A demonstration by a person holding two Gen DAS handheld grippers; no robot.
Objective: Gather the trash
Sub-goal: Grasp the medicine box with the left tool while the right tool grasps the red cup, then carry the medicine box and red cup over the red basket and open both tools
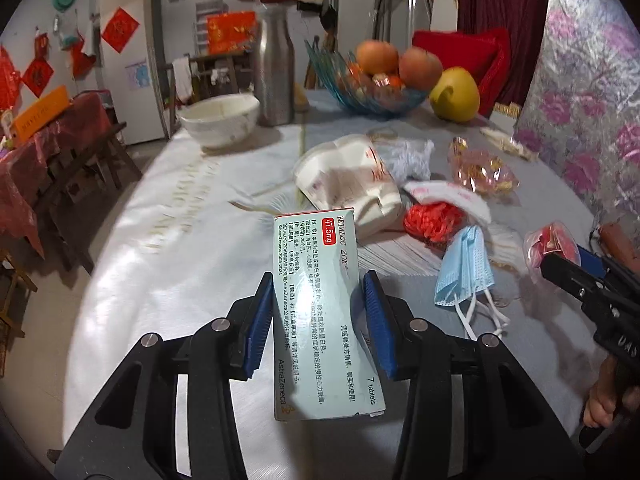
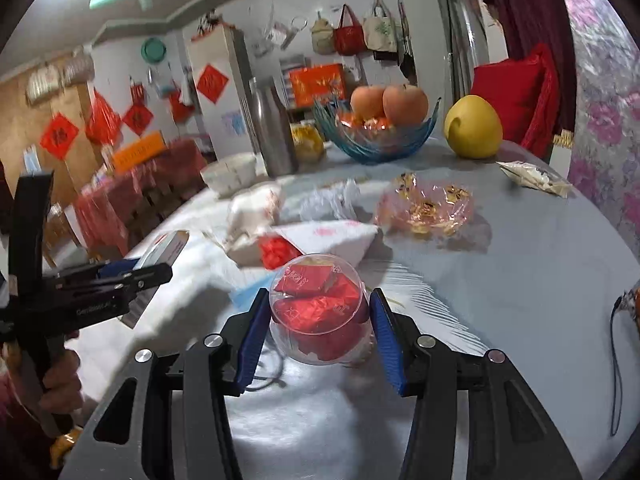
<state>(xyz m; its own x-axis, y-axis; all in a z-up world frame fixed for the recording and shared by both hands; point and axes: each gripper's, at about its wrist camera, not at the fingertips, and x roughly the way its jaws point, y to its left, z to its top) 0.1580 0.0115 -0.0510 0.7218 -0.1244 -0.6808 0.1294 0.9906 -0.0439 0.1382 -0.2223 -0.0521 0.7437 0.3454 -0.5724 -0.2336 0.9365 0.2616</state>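
Your left gripper (image 1: 318,312) is clamping the pale green cardboard medicine box (image 1: 316,316) upright between its blue pads. Your right gripper (image 2: 318,334) is squeezing the clear plastic cup of red foil wrappers (image 2: 320,312), which only the right wrist view is showing fully.

Motion blur smears the crumpled white bag (image 2: 256,210), its print unreadable

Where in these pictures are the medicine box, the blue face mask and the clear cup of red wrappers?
medicine box (image 1: 316,312), left wrist view, on its printed face.
blue face mask (image 1: 466,268), left wrist view, on its pleated middle.
clear cup of red wrappers (image 2: 320,312), right wrist view, on its clear wall.
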